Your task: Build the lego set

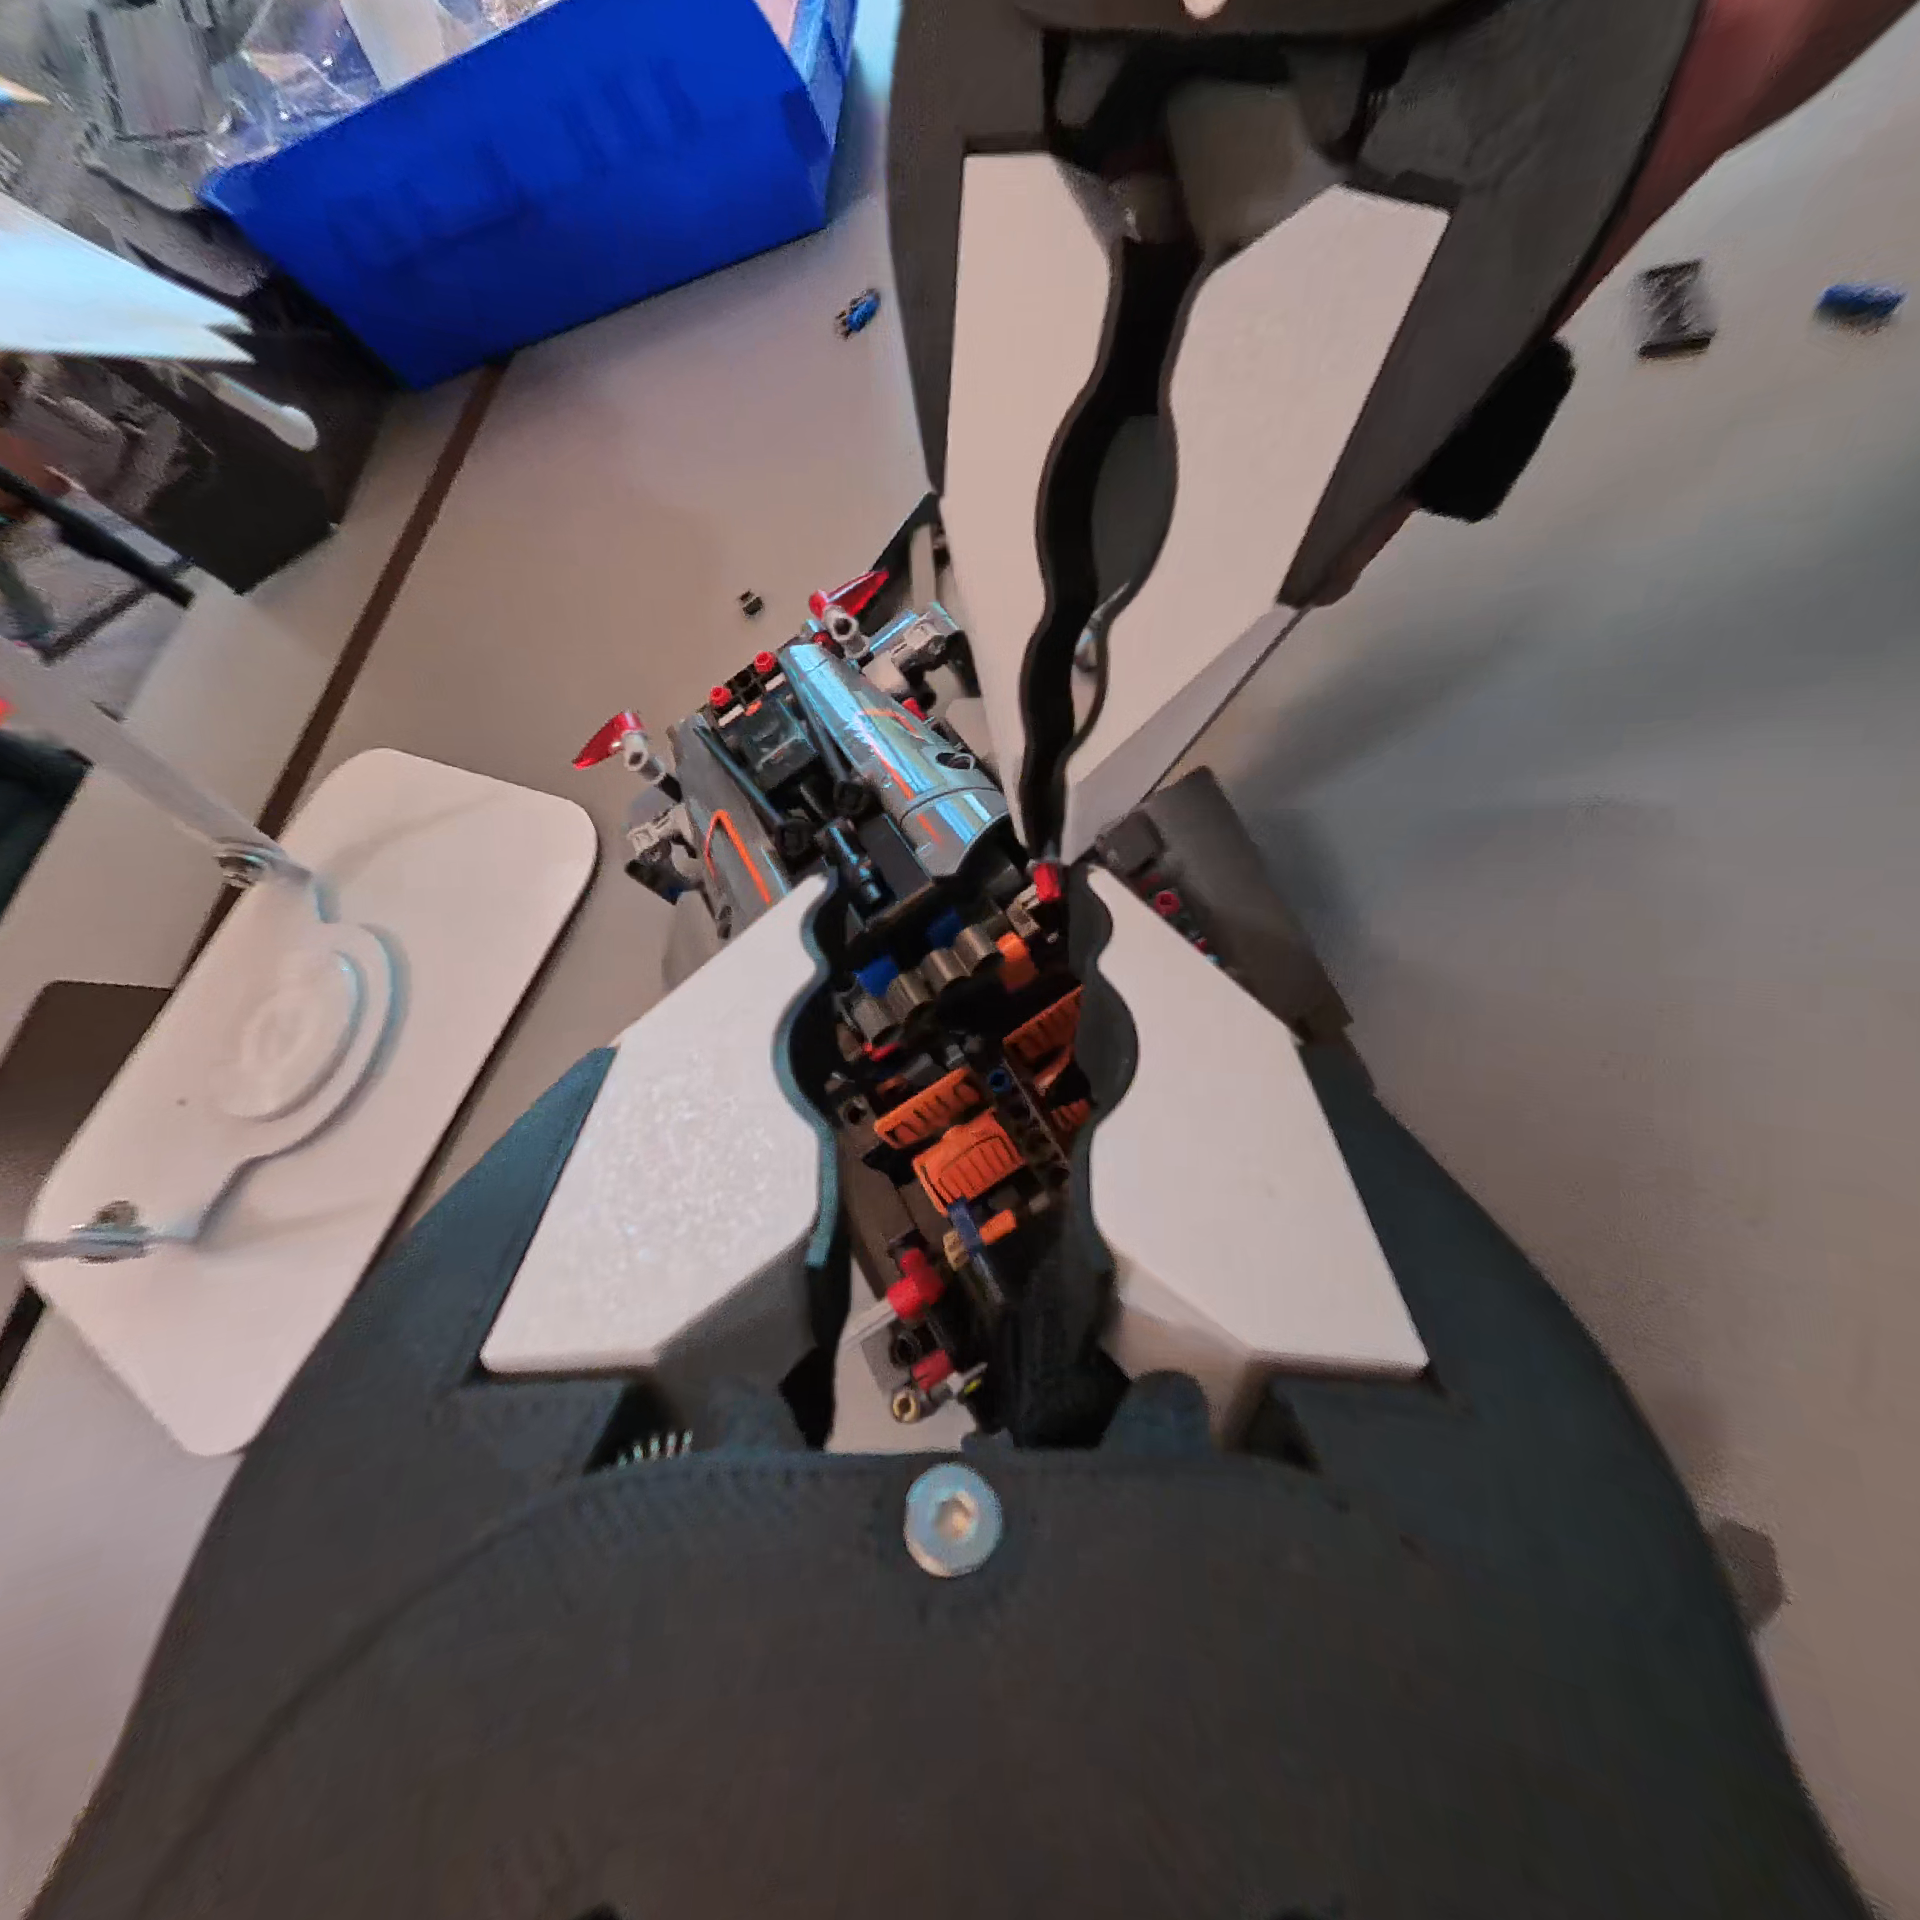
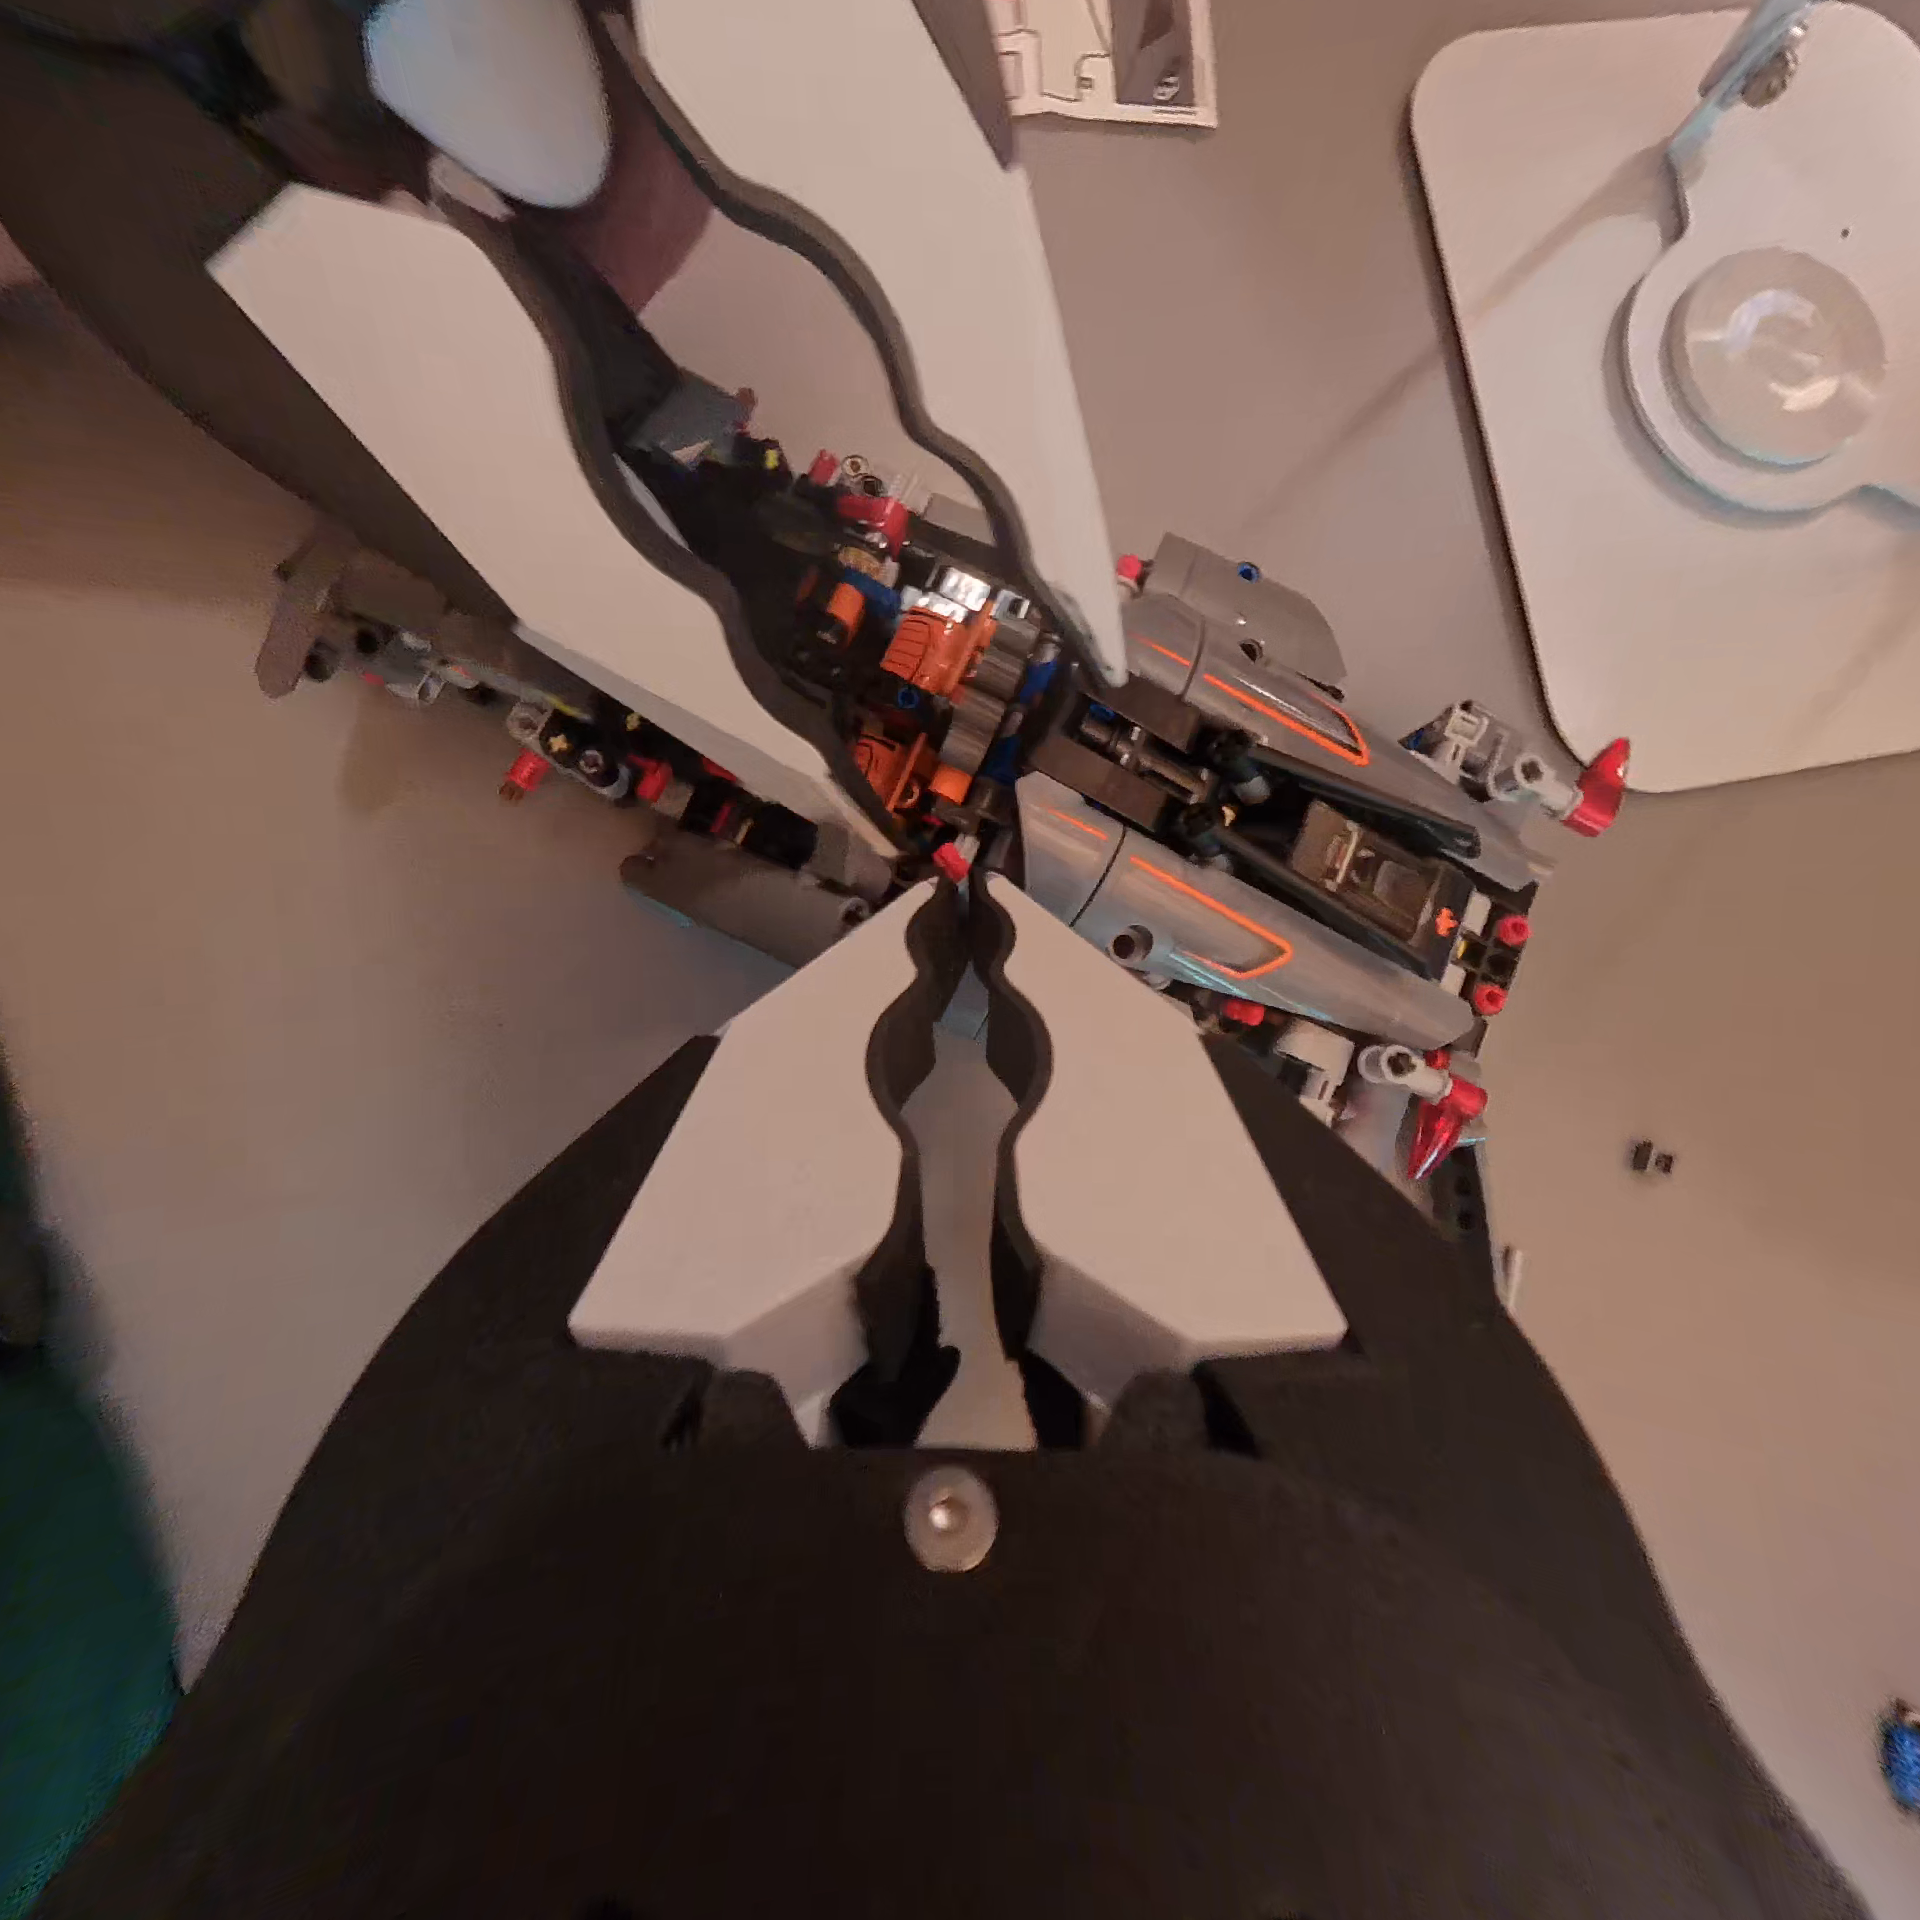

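Left wrist view, left to right. White base plate (image 1: 312, 1091) with a metal bracket at frame left, on the grey table (image 1: 1610, 935). Blue bin (image 1: 540, 197) upper left; a small blue piece (image 1: 857, 312) lies on the table just right of it. Lego model (image 1: 883, 769), grey with orange lines and red tips, sits at frame centre. Left gripper (image 1: 951, 904) straddles the model's orange-and-black midsection, fingers spread wide with the build between them; whether the pads press on it cannot be told. Right gripper (image 1: 1044, 862) enters from the top of the frame, fingers nearly together, pinching a small red piece (image 1: 1046, 878) at their tips, right at the model. Upper right: a black piece (image 1: 1673, 309) and another blue piece (image 1: 1865, 301) lie apart on the table.

Right wrist view, left to right. A long grey-and-black lego section (image 2: 623, 769) extends toward the left of the frame. Left gripper enters from the upper left, around the orange part. Right gripper (image 2: 956, 883) at centre, clamped on the red piece (image 2: 948, 860). Model body (image 2: 1299, 883) runs to the right. Base plate (image 2: 1558, 416) upper right.
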Available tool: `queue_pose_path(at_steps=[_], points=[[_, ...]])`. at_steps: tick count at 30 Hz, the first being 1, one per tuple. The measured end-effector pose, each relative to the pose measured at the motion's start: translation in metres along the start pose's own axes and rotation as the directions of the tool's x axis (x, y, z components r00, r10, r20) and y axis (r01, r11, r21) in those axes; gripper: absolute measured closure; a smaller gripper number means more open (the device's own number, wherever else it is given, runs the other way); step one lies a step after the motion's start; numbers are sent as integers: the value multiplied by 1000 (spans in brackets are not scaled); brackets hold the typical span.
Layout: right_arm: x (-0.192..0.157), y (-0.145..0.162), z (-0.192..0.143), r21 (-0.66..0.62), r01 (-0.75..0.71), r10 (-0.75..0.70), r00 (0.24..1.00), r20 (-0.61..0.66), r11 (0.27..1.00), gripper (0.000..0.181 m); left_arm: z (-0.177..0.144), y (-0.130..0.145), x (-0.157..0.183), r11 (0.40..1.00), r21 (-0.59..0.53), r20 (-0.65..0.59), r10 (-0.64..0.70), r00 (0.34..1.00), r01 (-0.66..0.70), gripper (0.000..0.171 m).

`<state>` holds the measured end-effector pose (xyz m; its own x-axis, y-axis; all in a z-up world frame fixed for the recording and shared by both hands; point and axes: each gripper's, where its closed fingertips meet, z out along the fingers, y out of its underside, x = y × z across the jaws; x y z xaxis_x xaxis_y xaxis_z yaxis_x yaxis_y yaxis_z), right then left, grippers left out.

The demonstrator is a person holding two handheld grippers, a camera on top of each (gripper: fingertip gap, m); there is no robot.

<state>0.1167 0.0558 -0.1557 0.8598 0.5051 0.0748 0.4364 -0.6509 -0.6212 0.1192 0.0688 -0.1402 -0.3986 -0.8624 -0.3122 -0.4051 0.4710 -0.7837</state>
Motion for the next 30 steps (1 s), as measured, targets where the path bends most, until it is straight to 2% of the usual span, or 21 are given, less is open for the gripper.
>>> queue_pose_path(at_steps=[6,10,15,21,30], points=[[-1,0,-1,7,121,-121,993,15,993,177,6,7,-10,998,-51,78,27,997,-23,119],[-1,1,1,-6,181,-181,983,-3,983,176,7,7,-8,997,-64,78,46,996,-41,120],[3,5,1,-29,188,-188,982,-12,982,176,9,8,-7,996,-75,75,50,996,-44,117],[1,0,-2,12,242,-241,970,-23,970,173,11,7,-5,997,-70,64,48,997,-44,117],[4,4,3,-51,362,-365,927,-85,931,177,12,8,-5,997,-68,60,37,998,-33,116]])
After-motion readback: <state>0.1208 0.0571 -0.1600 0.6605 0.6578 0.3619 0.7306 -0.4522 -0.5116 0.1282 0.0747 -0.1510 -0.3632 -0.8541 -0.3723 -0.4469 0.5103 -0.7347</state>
